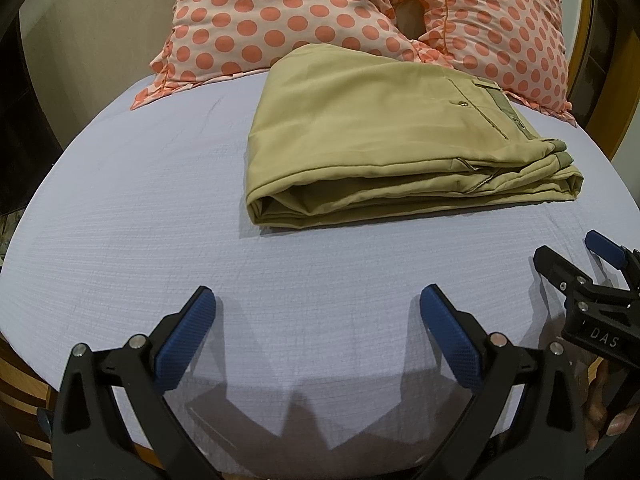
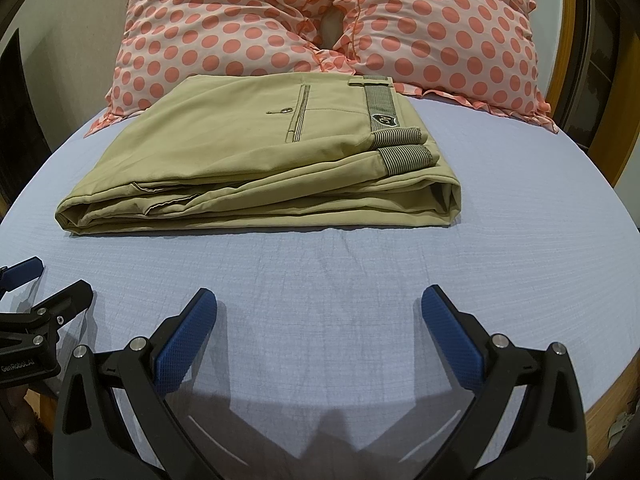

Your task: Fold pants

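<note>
Pants (image 2: 256,152) lie as a compact layered stack on the blue sheet (image 2: 500,200), just before the dotted pillows (image 2: 280,20). We hold left gripper (image 1: 318,332) and right gripper (image 2: 320,332) spread, empty, well short of the cloth. Folding looks finished; next, at most squaring the edges

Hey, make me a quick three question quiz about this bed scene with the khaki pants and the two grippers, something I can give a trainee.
1. True or false: the pants lie folded in a stack on the sheet.
2. Multiple choice: what lies behind the pants? A) a striped blanket B) polka-dot pillows C) a laundry basket
3. Fill in: the left gripper and right gripper both have jaws that are ____ and hold nothing.

Key: 1 true. 2 B. 3 open.
</note>
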Demonstrator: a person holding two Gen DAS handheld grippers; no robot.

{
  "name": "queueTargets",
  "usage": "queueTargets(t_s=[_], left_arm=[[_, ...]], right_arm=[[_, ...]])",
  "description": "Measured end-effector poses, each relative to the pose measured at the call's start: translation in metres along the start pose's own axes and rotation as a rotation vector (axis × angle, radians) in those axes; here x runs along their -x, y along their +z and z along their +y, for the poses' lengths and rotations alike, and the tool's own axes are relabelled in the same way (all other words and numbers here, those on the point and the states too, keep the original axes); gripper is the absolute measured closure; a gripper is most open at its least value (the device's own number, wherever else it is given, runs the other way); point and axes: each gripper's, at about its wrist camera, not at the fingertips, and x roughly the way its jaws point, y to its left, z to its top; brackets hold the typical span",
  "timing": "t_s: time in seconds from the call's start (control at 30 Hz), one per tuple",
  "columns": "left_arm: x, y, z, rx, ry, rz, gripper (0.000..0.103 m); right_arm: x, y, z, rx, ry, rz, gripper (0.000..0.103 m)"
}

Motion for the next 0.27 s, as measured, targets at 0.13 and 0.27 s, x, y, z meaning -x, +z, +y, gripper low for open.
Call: queueTargets(t_s=[0.13,0.27], left_arm=[[0.0001,-0.0003,-0.0004,-0.001,-0.001,0.002,0.002],[0.0001,-0.0003,-0.0012,0.000,0.000,0.001,0.002]], right_arm=[[0.0001,0.0000,0.0000,0.000,0.000,-0.001,0.001],[0.0001,0.0009,-0.0006,-0.002,0.000,-0.001,0.001]])
